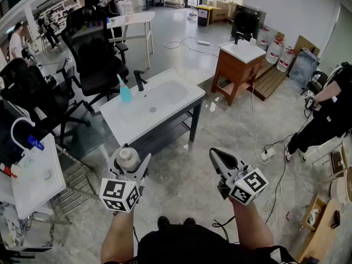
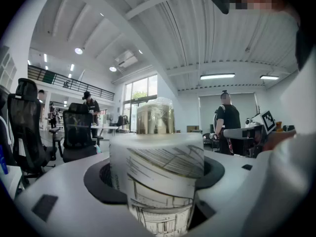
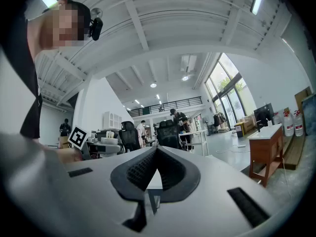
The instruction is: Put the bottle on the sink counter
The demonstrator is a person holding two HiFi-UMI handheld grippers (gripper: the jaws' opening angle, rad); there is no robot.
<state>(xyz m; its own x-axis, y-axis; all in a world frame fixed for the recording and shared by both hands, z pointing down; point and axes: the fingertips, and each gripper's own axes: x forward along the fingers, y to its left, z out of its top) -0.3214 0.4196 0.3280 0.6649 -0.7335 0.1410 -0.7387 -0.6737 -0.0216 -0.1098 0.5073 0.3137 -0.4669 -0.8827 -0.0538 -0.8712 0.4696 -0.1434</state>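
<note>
While the left tongs (image 1: 132, 163) clamp an upright bottle (image 2: 157, 172) by its white, line-printed body, the bottle is held well short of the sink counter (image 1: 122, 126), out over the grey floor (image 1: 181, 172) on the near side. Its cap (image 2: 155, 115) looks gold under a clear dome, though the close-up blur makes that unsure. The right tongs (image 1: 215, 155) are pressed together with nothing between them, beside the left pair and apart from it. The counter's near edge runs slantwise across the head view, with bare floor between it and both tongs. A teal bottle (image 1: 125, 91) and a black faucet (image 1: 140, 80) stand near each other at the counter's far-left corner. The basin (image 1: 162, 100) takes the middle, leaving a bare strip along the near-left rim. Black office chairs (image 1: 93, 56) crowd the far-left side, a wire rack (image 1: 74, 187) stands near the left tongs, and cables (image 1: 275, 169) lie on the floor to the right.
</note>
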